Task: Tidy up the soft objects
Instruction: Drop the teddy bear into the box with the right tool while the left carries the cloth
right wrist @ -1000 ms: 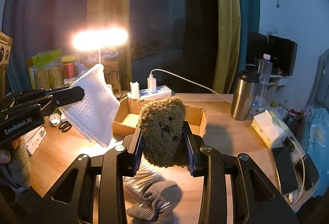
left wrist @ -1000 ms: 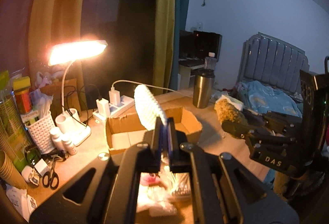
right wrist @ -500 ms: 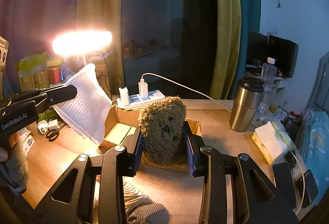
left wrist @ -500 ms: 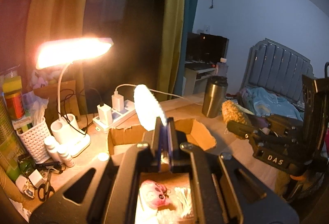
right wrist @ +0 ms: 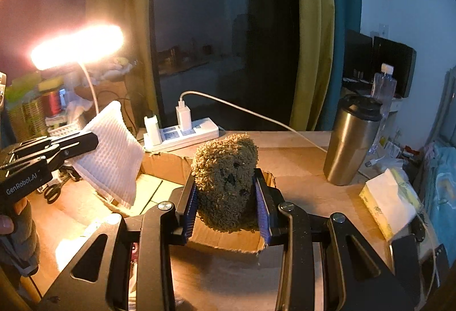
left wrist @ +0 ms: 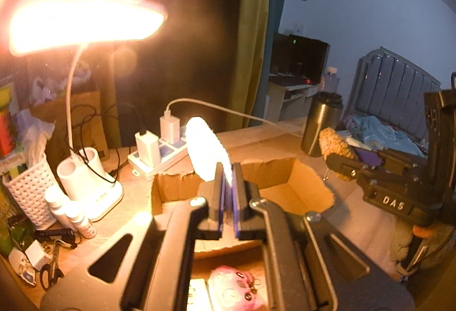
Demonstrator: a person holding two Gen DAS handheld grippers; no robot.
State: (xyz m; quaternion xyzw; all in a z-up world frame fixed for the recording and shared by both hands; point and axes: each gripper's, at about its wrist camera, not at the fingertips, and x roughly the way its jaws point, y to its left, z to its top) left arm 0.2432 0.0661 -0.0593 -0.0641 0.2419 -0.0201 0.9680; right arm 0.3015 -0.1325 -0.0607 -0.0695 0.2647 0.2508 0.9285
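Note:
My left gripper (left wrist: pixel 228 182) is shut on a white waffle-textured pad (left wrist: pixel 205 151), held edge-on above the open cardboard box (left wrist: pixel 302 191). In the right wrist view the same pad (right wrist: pixel 112 160) hangs over the box's left side, pinched by the left gripper (right wrist: pixel 91 141). My right gripper (right wrist: pixel 226 197) is shut on a brown fuzzy plush toy (right wrist: pixel 226 180), held above the box's near edge (right wrist: pixel 228 242). In the left wrist view the plush (left wrist: pixel 335 145) and right gripper (left wrist: pixel 333 161) sit right of the box. A pink plush (left wrist: pixel 233 291) lies below the left gripper.
A lit desk lamp (left wrist: pixel 82 23) stands at left with a white basket (left wrist: pixel 25 191), bottles and scissors (left wrist: pixel 50 271). A power strip (right wrist: pixel 182 134) with chargers lies behind the box. A steel tumbler (right wrist: pixel 352 140) and a tissue pack (right wrist: pixel 387 202) are at right.
Both grippers have moved forward toward the box, carrying the pad and the plush. The box and lamp now look closer. Both grips are unchanged.

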